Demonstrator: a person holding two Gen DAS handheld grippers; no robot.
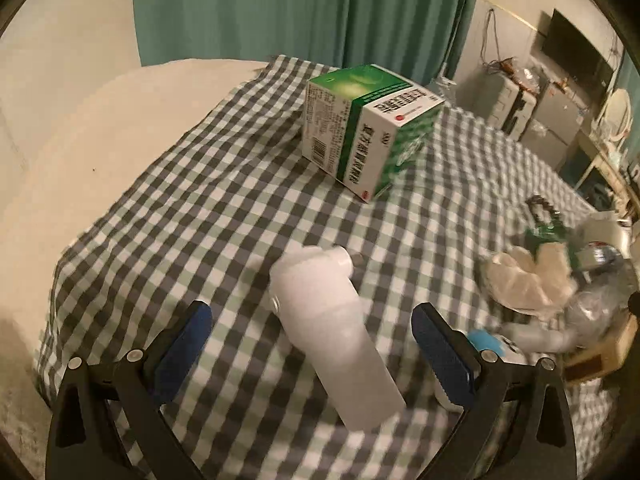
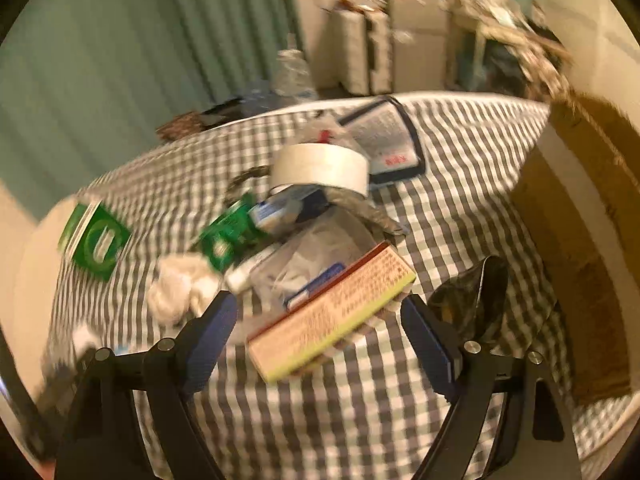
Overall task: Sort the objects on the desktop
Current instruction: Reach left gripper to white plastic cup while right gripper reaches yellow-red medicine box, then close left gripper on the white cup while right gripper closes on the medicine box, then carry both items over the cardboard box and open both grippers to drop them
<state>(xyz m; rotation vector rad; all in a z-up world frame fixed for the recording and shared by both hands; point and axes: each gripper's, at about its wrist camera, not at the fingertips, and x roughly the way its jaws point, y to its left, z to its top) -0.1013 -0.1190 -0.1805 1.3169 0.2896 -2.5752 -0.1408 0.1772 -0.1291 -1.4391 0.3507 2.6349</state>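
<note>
In the left wrist view a white plastic bottle [image 1: 332, 332] lies on its side on the checked tablecloth [image 1: 180, 220], between the open jaws of my left gripper [image 1: 312, 332], not clamped. A green and white medicine box [image 1: 368, 128] stands further back. In the right wrist view my right gripper [image 2: 320, 320] is open around a flat red and yellow box [image 2: 332, 316] that lies tilted on a pile. The pile holds a roll of white tape [image 2: 320, 168], a small green box [image 2: 228, 236], a blue and white box [image 2: 276, 212] and crumpled tissue [image 2: 180, 292].
A second green box [image 2: 96, 244] lies at the left of the cloth. A dark-edged leaflet [image 2: 388, 144] lies at the back. A dark crumpled wrapper [image 2: 472, 296] sits by my right finger. A brown cardboard box [image 2: 588, 240] stands at the right. Clutter [image 1: 560, 280] lies at the cloth's right.
</note>
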